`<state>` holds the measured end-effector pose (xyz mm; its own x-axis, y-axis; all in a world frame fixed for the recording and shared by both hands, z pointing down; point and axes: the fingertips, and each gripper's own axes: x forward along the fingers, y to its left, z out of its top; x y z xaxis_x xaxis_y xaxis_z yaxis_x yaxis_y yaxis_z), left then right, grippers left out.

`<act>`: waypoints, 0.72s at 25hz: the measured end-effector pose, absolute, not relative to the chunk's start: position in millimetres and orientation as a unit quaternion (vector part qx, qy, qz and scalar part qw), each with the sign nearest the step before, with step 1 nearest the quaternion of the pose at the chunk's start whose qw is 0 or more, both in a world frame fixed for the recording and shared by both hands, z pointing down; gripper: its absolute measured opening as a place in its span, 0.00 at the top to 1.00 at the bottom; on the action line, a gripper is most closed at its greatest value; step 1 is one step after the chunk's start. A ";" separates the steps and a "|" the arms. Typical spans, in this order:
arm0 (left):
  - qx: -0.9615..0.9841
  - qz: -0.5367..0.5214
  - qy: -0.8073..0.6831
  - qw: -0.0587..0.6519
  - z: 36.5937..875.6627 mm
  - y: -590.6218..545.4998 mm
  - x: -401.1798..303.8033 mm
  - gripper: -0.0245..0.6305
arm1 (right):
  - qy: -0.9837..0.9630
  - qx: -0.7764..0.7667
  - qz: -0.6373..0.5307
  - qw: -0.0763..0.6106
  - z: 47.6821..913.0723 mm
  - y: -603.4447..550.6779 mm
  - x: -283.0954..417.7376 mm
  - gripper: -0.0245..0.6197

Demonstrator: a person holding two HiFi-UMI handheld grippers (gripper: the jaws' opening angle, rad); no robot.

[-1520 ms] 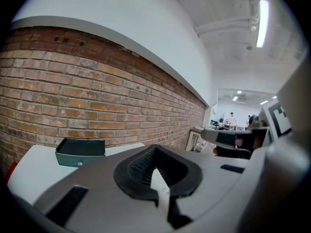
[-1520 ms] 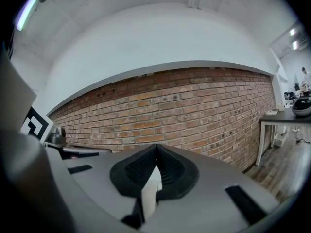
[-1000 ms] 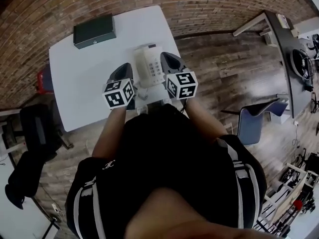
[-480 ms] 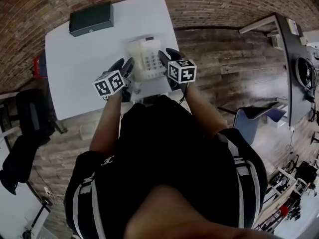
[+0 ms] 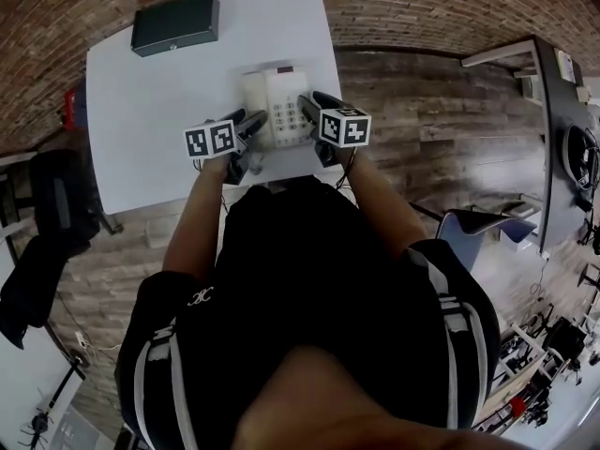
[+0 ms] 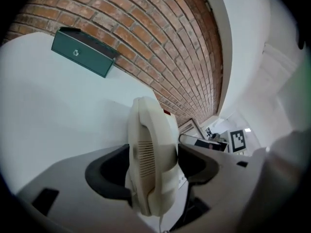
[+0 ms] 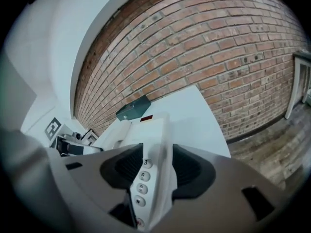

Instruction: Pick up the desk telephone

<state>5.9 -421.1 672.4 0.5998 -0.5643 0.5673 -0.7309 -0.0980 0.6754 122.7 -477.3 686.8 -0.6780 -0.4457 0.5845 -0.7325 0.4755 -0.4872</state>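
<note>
The white desk telephone (image 5: 277, 106) rests on the white table (image 5: 150, 111) near its front right corner. My left gripper (image 5: 251, 125) is at the phone's left side, with the handset (image 6: 150, 154) between its jaws. They are opening, and a gap shows beside the pads. My right gripper (image 5: 309, 112) is at the keypad side (image 7: 155, 144). Its jaws are also opening around the phone's edge, with dark pad showing on both sides. In the left gripper view my left gripper (image 6: 153, 166) straddles the handset. In the right gripper view my right gripper (image 7: 158, 169) straddles the key column.
A dark green box (image 5: 175, 22) lies at the table's far left by the brick wall (image 5: 422, 7). A black chair with a bag (image 5: 56, 214) stands left of the table. A blue chair (image 5: 478, 228) and a dark desk (image 5: 553, 111) stand on the right.
Both grippers and the telephone have come down from above the table to its surface. The jaws stand wider round the phone than before.
</note>
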 end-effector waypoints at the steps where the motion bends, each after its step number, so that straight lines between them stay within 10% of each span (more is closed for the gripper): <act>1: 0.736 0.079 -0.435 0.512 674.0 -422.3 6.9 0.52 | -0.834 0.351 0.379 0.194 688.1 -478.8 121.9 0.72; 18: 0.745 0.059 -0.412 0.522 666.6 -425.9 9.2 0.54 | -0.811 0.356 0.429 0.180 677.4 -477.4 123.1 0.80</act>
<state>9.2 -425.9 666.6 0.6542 -0.5512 0.5179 -0.6747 -0.1159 0.7289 123.1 -477.4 677.4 -0.6812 -0.4229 0.5976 -0.7320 0.3789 -0.5663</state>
